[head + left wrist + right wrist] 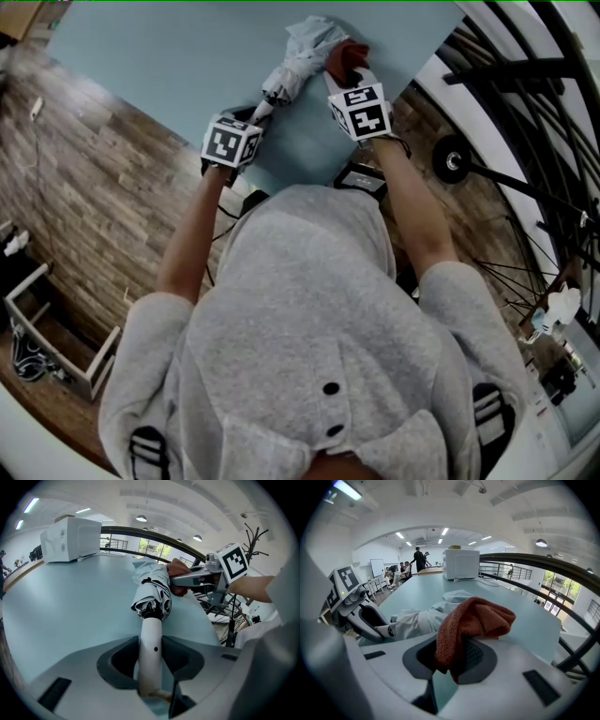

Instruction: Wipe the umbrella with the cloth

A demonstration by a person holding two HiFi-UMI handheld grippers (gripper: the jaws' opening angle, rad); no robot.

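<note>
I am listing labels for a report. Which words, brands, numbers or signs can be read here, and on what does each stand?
No text can be read in any view.
Left marker cube and right marker cube: black-and-white square codes, no letters.
White box: no label visible.
Far whiteboard: too small to read.
Umbrella and cloth: no lettering.

Pale blue table (141, 56), wood floor (103, 187), ceiling lights (140, 518)
</note>
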